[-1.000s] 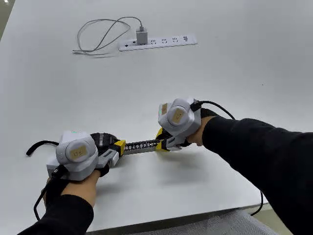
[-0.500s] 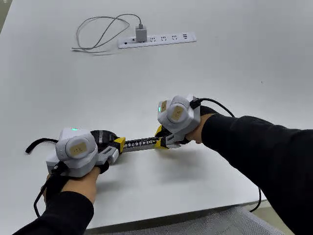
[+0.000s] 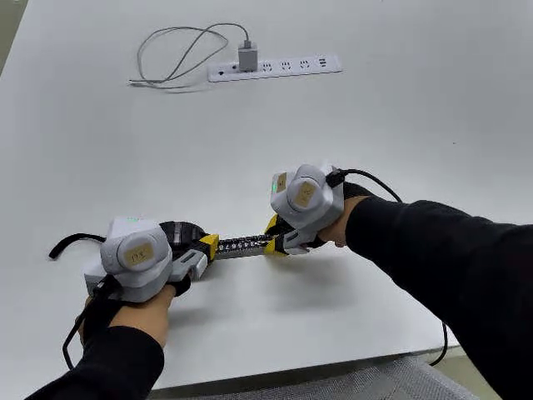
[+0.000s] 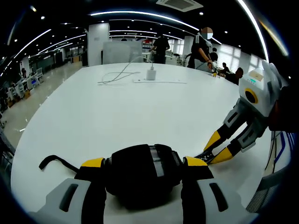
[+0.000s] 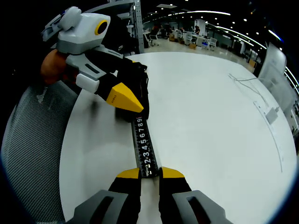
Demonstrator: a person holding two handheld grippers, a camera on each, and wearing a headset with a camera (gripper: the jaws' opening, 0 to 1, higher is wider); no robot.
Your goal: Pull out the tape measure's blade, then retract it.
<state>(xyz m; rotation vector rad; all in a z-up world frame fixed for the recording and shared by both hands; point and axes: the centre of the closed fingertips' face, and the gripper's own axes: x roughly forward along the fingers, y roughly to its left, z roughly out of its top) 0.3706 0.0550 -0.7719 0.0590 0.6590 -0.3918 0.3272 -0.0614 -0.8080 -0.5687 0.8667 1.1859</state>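
Note:
The black tape measure case (image 4: 142, 172) sits clamped between the yellow-tipped jaws of my left gripper (image 4: 144, 162), low on the table near its front edge (image 3: 185, 236). A short length of blade (image 5: 143, 146) with printed numbers runs out of the case to my right gripper (image 5: 149, 172), which is shut on the blade's end. In the head view the blade (image 3: 243, 245) spans the small gap between the left gripper (image 3: 200, 250) and the right gripper (image 3: 275, 243). A black wrist strap (image 3: 67, 244) trails left from the case.
A white power strip (image 3: 275, 67) with a plugged charger and looped white cable (image 3: 171, 58) lies at the far side of the white table. The table's near edge (image 3: 333, 362) runs just below the grippers, with a mesh chair beneath.
The two grippers have come closer together and the exposed blade is shorter than a second ago. The head camera shifted slightly.

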